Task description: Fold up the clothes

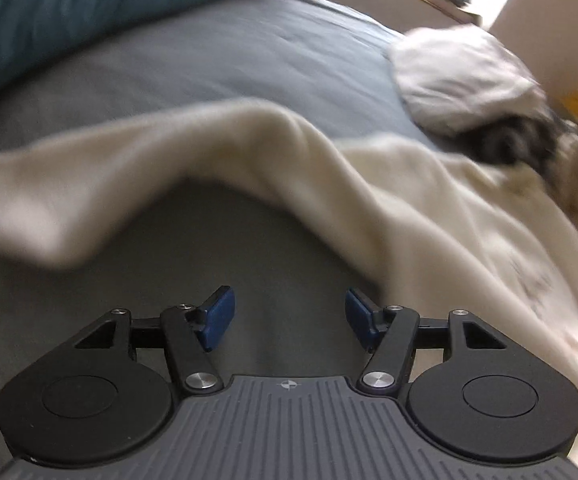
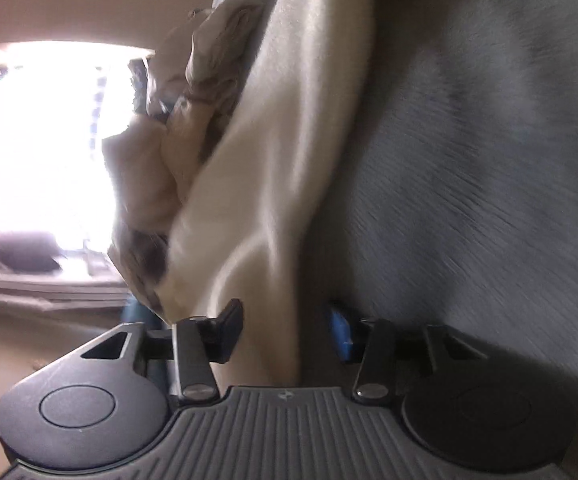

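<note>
A cream long-sleeved garment (image 1: 429,200) lies spread on the grey bed cover (image 1: 209,64), one sleeve (image 1: 69,200) stretched to the left. My left gripper (image 1: 289,316) is open and empty, low over the bed cover just in front of the sleeve. In the right wrist view the same cream garment (image 2: 289,140) runs from the top of the frame down between the fingers of my right gripper (image 2: 285,332), whose jaws stand wide apart around the cloth without pinching it. Both views are blurred by motion.
A heap of crumpled light grey and beige clothes (image 1: 469,80) lies at the bed's far right, also in the right wrist view (image 2: 177,140). A teal pillow or blanket (image 1: 89,4) lies at the far left. A bright window (image 2: 29,152) is beyond the bed's edge.
</note>
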`<state>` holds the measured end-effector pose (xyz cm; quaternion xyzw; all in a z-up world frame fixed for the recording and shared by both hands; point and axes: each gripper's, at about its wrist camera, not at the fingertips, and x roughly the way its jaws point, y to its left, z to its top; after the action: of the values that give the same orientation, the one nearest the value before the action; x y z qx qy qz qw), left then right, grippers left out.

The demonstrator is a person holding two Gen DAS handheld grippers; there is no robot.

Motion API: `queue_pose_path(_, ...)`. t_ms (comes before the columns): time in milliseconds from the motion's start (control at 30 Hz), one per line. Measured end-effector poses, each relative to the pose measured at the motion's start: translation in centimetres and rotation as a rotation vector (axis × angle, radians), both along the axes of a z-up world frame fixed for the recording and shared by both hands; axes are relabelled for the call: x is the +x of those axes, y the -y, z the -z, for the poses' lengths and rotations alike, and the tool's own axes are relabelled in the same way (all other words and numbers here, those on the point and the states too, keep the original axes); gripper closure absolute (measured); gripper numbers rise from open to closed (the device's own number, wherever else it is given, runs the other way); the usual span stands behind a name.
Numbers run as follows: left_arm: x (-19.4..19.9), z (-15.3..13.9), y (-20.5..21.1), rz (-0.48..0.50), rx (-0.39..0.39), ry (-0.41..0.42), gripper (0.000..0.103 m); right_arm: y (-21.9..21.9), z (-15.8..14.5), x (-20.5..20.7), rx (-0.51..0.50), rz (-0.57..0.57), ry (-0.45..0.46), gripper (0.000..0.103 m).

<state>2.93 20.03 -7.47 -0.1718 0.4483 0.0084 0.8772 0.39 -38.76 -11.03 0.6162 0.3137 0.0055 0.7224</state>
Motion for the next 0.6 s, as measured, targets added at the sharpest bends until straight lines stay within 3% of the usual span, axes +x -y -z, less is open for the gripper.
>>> queue_pose_path(33, -0.7, 0.0, 0.6, 0.020, -0.011, 0.001, 0.042, 0.0, -0.2, 0.5, -0.025, 0.005, -0.005, 0.075)
queue_pose_path(67, -1.4, 0.0, 1.2, 0.039, -0.013, 0.004, 0.042, -0.1, -0.4, 1.0, -0.051, 0.009, -0.009, 0.096)
queue_pose_path(100, -2.0, -0.1, 1.8, 0.060, -0.005, 0.010, 0.042, -0.1, -0.7, 1.4, -0.077, 0.014, -0.014, 0.096)
queue_pose_path(167, -3.0, -0.4, 3.0, 0.117, 0.026, 0.026, 0.042, -0.5, -3.4, 1.4, -0.230, 0.030, 0.037, 0.096)
queue_pose_path(267, -3.9, -0.8, 4.3, 0.194, 0.086, 0.048, 0.042, -1.6, -8.3, 2.2, -0.523, -0.008, 0.116, 0.096)
queue_pose_path(333, -3.8, -0.7, 4.9, 0.222, 0.124, 0.060, 0.042, -2.5, -9.8, 3.8, -0.671, -0.039, 0.128, 0.096)
queue_pose_path(500, -3.3, 1.0, 5.7, 0.238, 0.171, 0.048, 0.042, -2.8, -9.1, 8.4, -0.794, -0.044, 0.055, 0.096)
queue_pose_path(600, -3.3, 1.7, 6.3, 0.256, 0.193, 0.053, 0.042, -2.2, -6.3, 10.7, -0.750, -0.053, -0.054, 0.097)
